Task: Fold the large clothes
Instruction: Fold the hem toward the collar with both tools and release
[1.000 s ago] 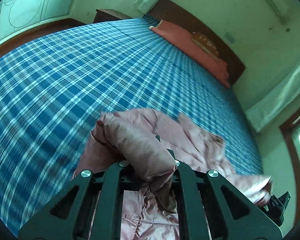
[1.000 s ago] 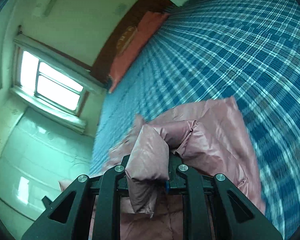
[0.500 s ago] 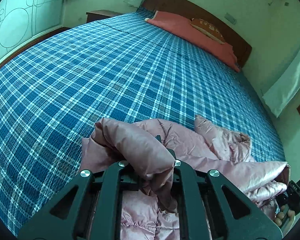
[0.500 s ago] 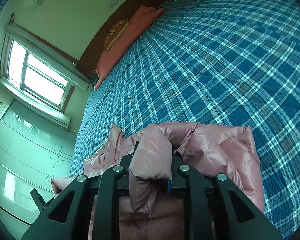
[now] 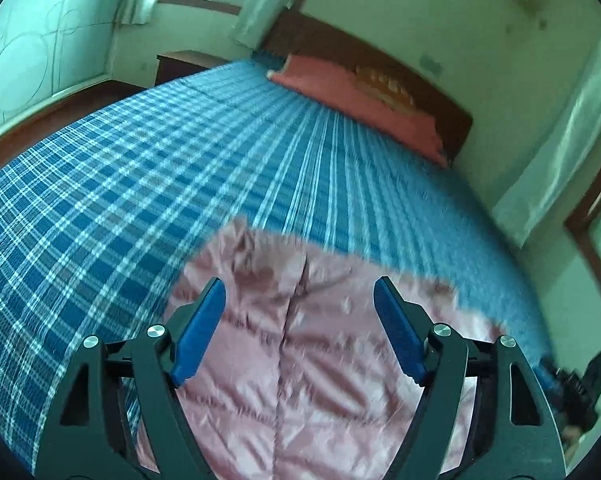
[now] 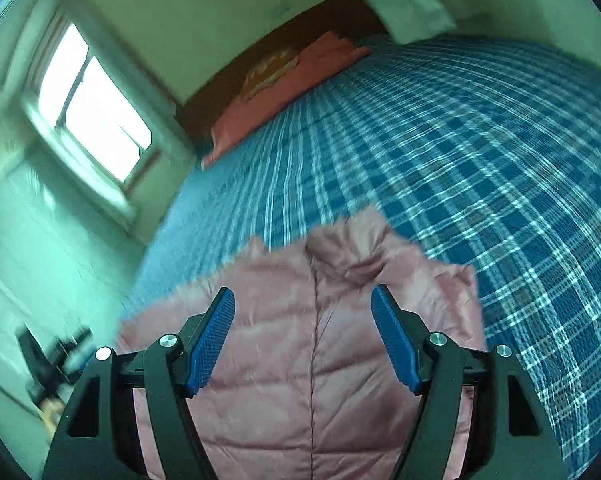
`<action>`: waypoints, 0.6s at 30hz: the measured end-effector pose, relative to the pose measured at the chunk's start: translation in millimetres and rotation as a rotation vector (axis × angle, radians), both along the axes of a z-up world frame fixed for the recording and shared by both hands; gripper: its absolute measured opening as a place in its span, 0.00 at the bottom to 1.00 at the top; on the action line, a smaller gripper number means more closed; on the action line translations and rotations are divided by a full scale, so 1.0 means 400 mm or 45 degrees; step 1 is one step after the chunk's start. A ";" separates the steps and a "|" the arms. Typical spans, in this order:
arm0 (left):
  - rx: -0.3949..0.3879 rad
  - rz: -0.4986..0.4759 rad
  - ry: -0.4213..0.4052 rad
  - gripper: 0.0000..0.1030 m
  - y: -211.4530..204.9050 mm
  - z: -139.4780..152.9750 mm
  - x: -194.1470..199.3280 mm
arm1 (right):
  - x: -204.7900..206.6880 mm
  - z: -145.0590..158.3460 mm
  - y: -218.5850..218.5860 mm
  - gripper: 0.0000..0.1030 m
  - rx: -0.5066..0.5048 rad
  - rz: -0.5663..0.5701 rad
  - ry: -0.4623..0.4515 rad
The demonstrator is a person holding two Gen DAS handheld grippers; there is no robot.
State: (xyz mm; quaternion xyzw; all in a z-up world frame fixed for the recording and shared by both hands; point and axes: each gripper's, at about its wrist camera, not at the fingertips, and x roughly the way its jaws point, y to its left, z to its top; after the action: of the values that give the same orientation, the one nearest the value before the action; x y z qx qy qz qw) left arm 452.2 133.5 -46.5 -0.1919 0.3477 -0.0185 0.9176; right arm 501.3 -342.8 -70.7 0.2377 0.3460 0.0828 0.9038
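A pink quilted puffer jacket (image 5: 300,344) lies spread on the blue plaid bed (image 5: 140,184), its centre seam running toward me. In the left wrist view my left gripper (image 5: 299,296) hovers over it, jaws opening, the blue pads wide apart and pressing on nothing. The right wrist view shows the same jacket (image 6: 312,344) on the bed (image 6: 480,160) under my right gripper (image 6: 302,304), whose jaws are also opening with no fabric pinched between the pads. Both views are blurred by motion.
Salmon pillows (image 5: 360,100) lie against a dark wooden headboard (image 5: 440,96) at the far end. A window (image 6: 92,104) and curtains (image 5: 560,152) line the walls. A dark nightstand (image 5: 180,64) stands beside the bed, and the other gripper (image 5: 580,384) shows at the edge.
Both grippers were shut on bunched folds of the jacket; now both have let go and opened, and the jacket lies flat beneath them. Both views have lifted and rolled.
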 end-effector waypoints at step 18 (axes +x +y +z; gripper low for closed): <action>0.291 0.027 0.221 0.79 -0.051 -0.183 0.214 | 0.272 -0.136 0.174 0.68 -0.426 0.090 0.188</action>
State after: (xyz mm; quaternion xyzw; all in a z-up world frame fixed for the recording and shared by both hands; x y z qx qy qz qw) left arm 537.7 113.1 -119.9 -0.0906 0.4235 0.0475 0.9001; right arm 610.3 -273.4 -124.9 0.0771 0.4286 0.0379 0.8994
